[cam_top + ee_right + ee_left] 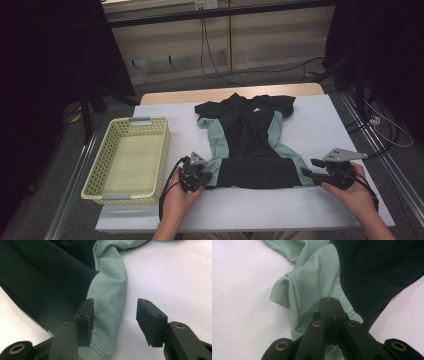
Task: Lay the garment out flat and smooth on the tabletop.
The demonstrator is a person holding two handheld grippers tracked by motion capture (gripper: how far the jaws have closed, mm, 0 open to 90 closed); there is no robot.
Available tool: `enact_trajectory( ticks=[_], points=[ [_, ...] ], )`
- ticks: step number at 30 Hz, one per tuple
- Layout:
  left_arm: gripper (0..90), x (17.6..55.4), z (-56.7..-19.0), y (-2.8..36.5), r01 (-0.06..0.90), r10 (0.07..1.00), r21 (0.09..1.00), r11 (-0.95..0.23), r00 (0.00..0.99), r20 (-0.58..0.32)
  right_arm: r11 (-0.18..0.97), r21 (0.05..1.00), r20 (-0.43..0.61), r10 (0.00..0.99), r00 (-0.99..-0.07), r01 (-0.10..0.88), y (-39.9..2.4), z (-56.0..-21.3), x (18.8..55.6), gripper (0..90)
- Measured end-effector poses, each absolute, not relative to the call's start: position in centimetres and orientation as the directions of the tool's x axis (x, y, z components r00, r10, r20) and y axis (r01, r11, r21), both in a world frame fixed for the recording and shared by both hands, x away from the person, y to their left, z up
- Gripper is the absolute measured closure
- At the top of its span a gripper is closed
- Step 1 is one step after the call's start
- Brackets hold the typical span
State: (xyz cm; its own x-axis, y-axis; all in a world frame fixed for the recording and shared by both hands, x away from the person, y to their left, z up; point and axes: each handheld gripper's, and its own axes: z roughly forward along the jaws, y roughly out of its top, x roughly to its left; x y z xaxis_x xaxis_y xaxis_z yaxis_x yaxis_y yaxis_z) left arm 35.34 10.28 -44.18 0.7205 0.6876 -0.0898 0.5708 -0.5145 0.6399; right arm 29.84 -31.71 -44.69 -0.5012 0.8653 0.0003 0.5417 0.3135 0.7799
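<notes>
Standing at the near edge of the table (320, 210), which has a white cover, a person holds a gripper in each hand. The left gripper (199, 176) is clenched on the pale green side panel of a shirt (248, 145), near its bottom left corner; in the left gripper view the two black jaws meet on the bunched green cloth (312, 287). The right gripper (308, 173) is at the bottom right corner of the same shirt, released, with its jaws apart; in the right gripper view the green edge of the shirt (110, 297) lies between the pads and I cannot see them pressing it. The shirt is flat on the table between both hands, black in the middle with green sides, smooth thin fabric with soft wrinkles. To the left of it, just beside the left gripper, a pale yellow plastic basket (111, 147) with perforated walls and grey handles stands with nothing inside. Farther away is a light wooden wall with hanging cables.
</notes>
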Motion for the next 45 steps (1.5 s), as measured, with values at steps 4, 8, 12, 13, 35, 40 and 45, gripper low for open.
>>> enact_trajectory(
  ticks=[4, 8, 12, 13, 35, 40, 45],
  points=[
    [90.0, 35.3, -42.8, 11.5, 0.583, 0.693, 0.663, -0.470, 0.709, -0.132, 0.308, 0.785, 0.000, 0.867, -0.497, 0.538, -31.9, -44.5, 29.8, 49.2],
    [90.0, 35.1, -41.7, 12.6, 0.577, 0.698, 0.681, -0.452, 0.704, -0.133, 0.309, 0.780, 0.001, 0.869, -0.496, 0.543, -32.1, -44.7, 29.8, 49.2],
    [90.0, 35.2, -41.4, 13.6, 0.594, 0.732, 0.679, -0.432, 0.671, -0.121, 0.313, 0.780, 0.001, 0.866, -0.501, 0.542, -32.0, -44.6, 29.8, 49.0],
    [90.0, 35.3, -41.4, 13.8, 0.599, 0.731, 0.678, -0.425, 0.669, -0.133, 0.314, 0.781, 0.000, 0.865, -0.502, 0.540, -31.9, -44.6, 29.8, 48.9],
    [90.0, 35.6, -43.6, 12.8, 0.618, 0.747, 0.623, -0.479, 0.660, -0.080, 0.347, 0.730, 0.073, 0.817, -0.572, 0.589, -30.1, -45.7, 29.9, 79.6],
    [90.0, 35.5, -43.9, 12.1, 0.609, 0.714, 0.613, -0.503, 0.693, -0.102, 0.332, 0.738, 0.046, 0.844, -0.535, 0.588, -31.8, -44.9, 30.0, 89.4],
    [90.0, 35.4, -43.9, 11.8, 0.609, 0.722, 0.619, -0.496, 0.685, -0.096, 0.342, 0.730, 0.052, 0.835, -0.548, 0.591, -32.5, -45.3, 29.9, 89.8]
  ],
)
